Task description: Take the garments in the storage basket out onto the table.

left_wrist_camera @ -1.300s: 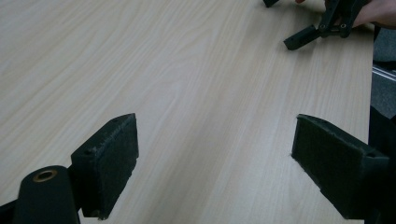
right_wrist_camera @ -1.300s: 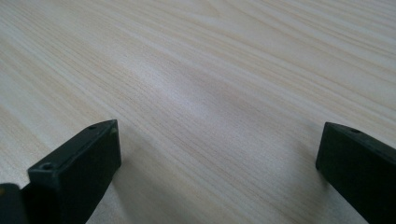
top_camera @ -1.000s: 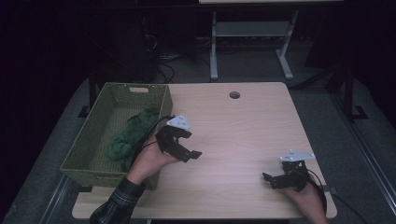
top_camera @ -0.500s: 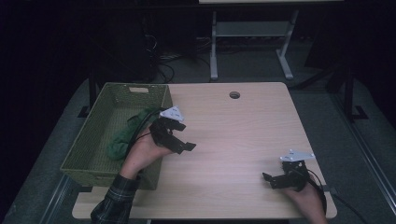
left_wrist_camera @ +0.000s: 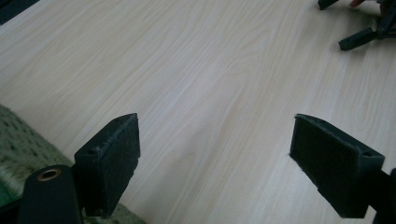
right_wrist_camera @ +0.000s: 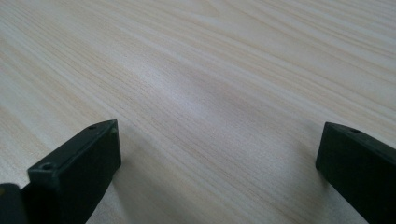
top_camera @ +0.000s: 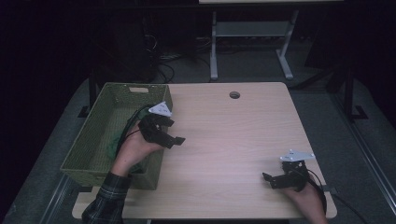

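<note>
- Now lifted and shifted toward upper left of the high view: left gripper point(top_camera: 173, 136), earlier lower beside the basket point(top_camera: 114, 106), jaws wide apart, holding nothing.
- Green cloth point(top_camera: 113, 143): lying inside the basket, left-centre of frame, partly hidden by the left hand point(top_camera: 133, 150).
- Unchanged: right gripper point(top_camera: 276, 179), lower right, resting on the table point(top_camera: 233, 140), jaws spread, empty.
- Judged: cloth deposited and released; left gripper withdrawing across the rim.

A green woven basket point(top_camera: 95, 140) holding green cloth point(top_camera: 113, 144) sits at the table's left edge.
</note>
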Demonstrator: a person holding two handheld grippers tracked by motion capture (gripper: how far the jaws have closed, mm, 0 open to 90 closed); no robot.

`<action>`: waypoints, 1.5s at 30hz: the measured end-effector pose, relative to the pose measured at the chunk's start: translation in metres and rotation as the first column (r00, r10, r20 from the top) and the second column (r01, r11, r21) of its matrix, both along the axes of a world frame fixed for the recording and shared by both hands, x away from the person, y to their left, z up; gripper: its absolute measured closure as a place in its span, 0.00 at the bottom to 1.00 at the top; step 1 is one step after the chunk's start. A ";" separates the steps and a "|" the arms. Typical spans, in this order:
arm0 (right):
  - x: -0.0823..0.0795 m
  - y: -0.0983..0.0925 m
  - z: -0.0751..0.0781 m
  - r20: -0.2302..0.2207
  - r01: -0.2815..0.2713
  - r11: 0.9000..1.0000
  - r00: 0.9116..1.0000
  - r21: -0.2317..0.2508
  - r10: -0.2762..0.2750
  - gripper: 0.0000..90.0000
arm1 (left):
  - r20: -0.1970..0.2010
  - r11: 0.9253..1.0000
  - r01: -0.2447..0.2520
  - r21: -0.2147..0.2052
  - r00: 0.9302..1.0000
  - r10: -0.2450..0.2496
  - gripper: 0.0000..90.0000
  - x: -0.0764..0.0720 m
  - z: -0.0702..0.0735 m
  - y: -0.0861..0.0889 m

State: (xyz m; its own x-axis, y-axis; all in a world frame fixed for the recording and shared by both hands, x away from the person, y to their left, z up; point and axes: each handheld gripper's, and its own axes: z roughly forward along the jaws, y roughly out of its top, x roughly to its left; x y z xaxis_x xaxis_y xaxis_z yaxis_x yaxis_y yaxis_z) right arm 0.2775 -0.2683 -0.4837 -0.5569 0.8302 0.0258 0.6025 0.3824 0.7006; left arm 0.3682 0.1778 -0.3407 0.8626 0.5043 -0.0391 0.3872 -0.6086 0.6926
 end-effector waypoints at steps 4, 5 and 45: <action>0.000 0.000 0.000 0.000 0.000 1.000 1.000 0.000 0.000 0.00 | 0.004 1.000 -0.023 0.000 1.000 0.023 0.17 0.004 0.000 0.009; 0.000 0.000 0.000 0.000 0.000 1.000 1.000 0.000 0.000 0.00 | 0.001 0.999 -0.032 -0.003 0.999 0.032 0.17 0.004 0.000 0.011; 0.000 0.000 0.000 -0.001 0.000 1.000 1.000 0.000 0.000 0.00 | 0.041 0.964 -0.262 0.054 0.965 0.260 0.32 0.017 -0.008 0.097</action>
State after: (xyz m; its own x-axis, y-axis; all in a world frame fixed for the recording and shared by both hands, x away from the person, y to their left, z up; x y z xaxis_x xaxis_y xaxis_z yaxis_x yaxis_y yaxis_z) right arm 0.2775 -0.2684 -0.4837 -0.5568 0.8302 0.0262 0.6031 0.3824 0.7001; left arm 0.3850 0.2751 -0.3487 0.7010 0.7128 0.0234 0.5153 -0.5289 0.6743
